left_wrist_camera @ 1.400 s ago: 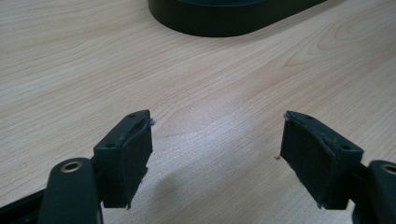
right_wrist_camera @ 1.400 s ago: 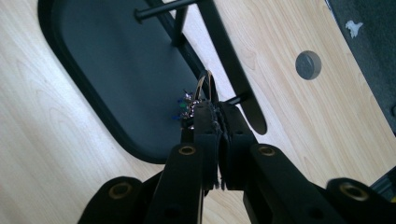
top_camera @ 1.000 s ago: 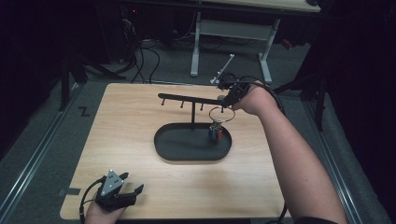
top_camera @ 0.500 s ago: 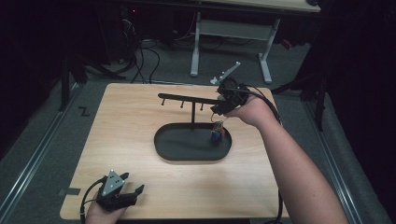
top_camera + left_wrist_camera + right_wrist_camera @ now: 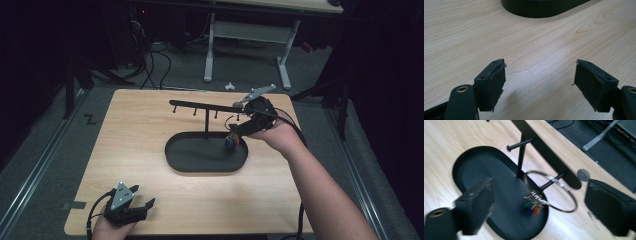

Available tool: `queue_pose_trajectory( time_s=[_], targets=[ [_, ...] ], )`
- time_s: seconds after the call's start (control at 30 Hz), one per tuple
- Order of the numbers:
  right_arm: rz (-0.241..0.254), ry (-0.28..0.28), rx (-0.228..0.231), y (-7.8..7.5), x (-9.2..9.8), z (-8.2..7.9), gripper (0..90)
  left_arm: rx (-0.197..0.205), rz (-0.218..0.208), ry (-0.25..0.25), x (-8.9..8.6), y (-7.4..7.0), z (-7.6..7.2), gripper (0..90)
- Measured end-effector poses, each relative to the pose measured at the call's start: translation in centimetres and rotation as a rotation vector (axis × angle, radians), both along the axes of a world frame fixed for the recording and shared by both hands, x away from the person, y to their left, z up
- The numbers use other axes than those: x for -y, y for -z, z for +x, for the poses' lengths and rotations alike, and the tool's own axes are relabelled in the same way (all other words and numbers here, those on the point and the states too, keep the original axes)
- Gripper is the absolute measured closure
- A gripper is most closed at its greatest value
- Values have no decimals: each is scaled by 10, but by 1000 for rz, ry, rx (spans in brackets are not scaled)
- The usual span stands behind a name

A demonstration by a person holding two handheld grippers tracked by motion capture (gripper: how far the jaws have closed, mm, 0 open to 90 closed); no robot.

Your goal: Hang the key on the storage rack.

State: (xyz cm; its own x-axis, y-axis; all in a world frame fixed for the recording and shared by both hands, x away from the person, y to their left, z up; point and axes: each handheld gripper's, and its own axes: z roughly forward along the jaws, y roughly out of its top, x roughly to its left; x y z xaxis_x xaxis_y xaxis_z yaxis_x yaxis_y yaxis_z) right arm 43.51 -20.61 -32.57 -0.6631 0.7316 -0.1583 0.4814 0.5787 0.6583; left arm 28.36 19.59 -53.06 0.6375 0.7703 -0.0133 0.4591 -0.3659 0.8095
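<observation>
A person works at a wooden surface (image 5: pixel 150 150) with a two-jaw tool in each hand. At the middle stands a black rack: an oval tray (image 5: pixel 200 162), an upright post (image 5: pixel 206 125) and a crossbar (image 5: pixel 200 106) with short pegs.

The right tool (image 5: pixel 240 127) is at the right end of the crossbar. In the right gripper view its jaws stand wide apart with nothing between them. Just beyond them, a large metal ring (image 5: pixel 550 191) hangs on a peg (image 5: pixel 551 181) of the crossbar. A cluster of small coloured tags (image 5: pixel 532 206) dangles from the ring over the right end of the tray. The ring looks to be resting on the peg by its own weight, with neither jaw touching it.

The left tool (image 5: pixel 135 204) rests at the near left corner of the surface, well apart from the rack. In the left gripper view its jaws are apart, holding nothing, with bare wood between them.

Judging from this, the hanging of the ring looks done. What seems left is to draw the right tool clear without knocking the ring off.
</observation>
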Motion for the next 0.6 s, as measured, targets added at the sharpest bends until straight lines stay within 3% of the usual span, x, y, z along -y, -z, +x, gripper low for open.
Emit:
queue_pose_trajectory(
  time_s=[0.13, 0.4, 0.43, 0.47, 0.5, 0.53, 0.6],
  targets=[
    [51, 17, 21, 13, 8, -14, 21, 1, 7, 1, 1, 1, 0, 254],
    [85, 42, 57, 45, 23, -35, 7, -2, 6, -4, 1, 2, 0, 254],
    [68, 53, 42, 49, 24, -37, 0, -1, 6, -5, 1, 2, 0, 254],
    [18, 62, 29, 53, 23, -38, 0, -1, 6, -6, 1, 1, 0, 254],
    [6, 57, 51, 58, 23, -42, 0, 0, 5, -7, 1, 1, 0, 254],
    [23, 57, 74, 64, 24, -46, 0, 1, 4, -8, 1, 1, 0, 254],
    [70, 53, 70, 75, 26, -51, 0, 3, 4, -10, 1, 1, 0, 254]
  ],
)
